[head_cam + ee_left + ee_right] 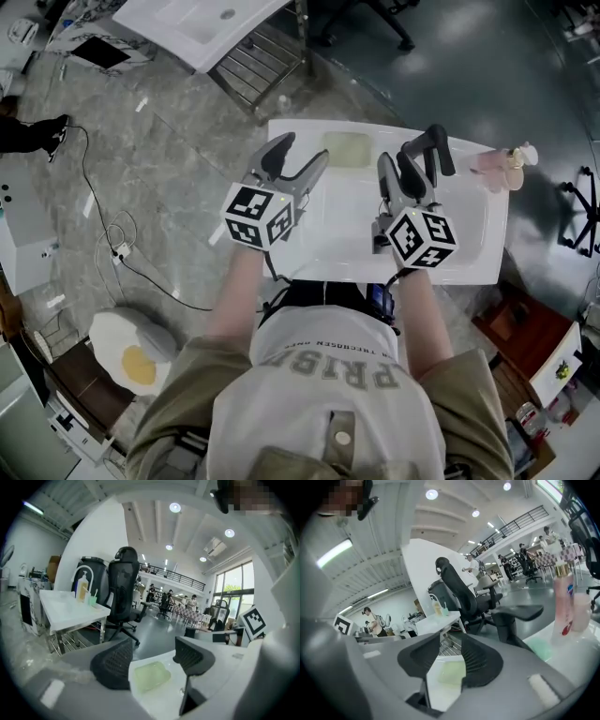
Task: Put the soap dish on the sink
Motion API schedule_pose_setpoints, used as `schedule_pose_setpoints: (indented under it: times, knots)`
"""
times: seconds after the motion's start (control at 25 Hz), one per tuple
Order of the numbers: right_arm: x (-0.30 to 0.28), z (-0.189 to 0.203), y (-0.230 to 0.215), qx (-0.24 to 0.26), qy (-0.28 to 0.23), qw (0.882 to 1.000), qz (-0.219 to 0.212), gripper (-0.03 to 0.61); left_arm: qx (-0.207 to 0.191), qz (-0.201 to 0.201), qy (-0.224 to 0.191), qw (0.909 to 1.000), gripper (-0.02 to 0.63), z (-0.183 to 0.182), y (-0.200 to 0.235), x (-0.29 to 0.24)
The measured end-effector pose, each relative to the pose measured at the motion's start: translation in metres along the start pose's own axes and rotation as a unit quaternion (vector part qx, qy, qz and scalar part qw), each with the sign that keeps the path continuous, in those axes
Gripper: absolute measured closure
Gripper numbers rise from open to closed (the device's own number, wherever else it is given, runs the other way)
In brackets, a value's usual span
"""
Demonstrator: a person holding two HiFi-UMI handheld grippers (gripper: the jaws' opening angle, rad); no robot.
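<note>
The dish lies flat on the far ledge of the sink, outside the basin, so the placement appears complete. The left tool and right tool are both spread and empty. They hang above the sink, apart from the dish, which leaves it undisturbed. Bottles occupy the right corner, well apart from the dish.

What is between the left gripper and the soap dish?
The left gripper hangs open, clear of the soap dish; its own view shows only bare white sink between them.
</note>
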State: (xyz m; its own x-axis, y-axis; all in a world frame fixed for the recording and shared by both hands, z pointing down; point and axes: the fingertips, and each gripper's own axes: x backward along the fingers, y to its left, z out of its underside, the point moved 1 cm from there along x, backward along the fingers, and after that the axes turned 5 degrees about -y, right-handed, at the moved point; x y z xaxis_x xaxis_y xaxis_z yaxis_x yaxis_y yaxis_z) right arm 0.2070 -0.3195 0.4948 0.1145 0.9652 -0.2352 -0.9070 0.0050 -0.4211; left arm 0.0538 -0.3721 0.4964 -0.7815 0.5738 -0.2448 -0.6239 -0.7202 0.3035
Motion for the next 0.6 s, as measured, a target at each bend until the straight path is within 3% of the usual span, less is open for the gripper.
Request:
schedule_pose_setpoints:
  times: [0.16, 0.32, 0.52, 0.6]
  knots:
    - [0.038, -0.022, 0.021, 0.061, -0.035, 0.997, -0.017, 0.43, -0.027, -0.017, -0.041, 0.9987, 0.313, -0.02, -0.03, 0.034]
    - [0.077, -0.043, 0.038, 0.129, -0.076, 0.989, -0.015, 0.446, -0.06, -0.043, -0.074, 0.9945, 0.364, -0.029, -0.057, 0.065]
    - [0.114, -0.061, 0.057, 0.175, -0.1, 0.979, -0.02, 0.503, -0.095, -0.076, -0.119, 0.9854, 0.454, -0.043, -0.087, 0.099]
    - [0.125, -0.067, 0.064, 0.191, -0.111, 0.975, -0.025, 0.525, -0.107, -0.089, -0.138, 0.9807, 0.522, -0.049, -0.095, 0.11]
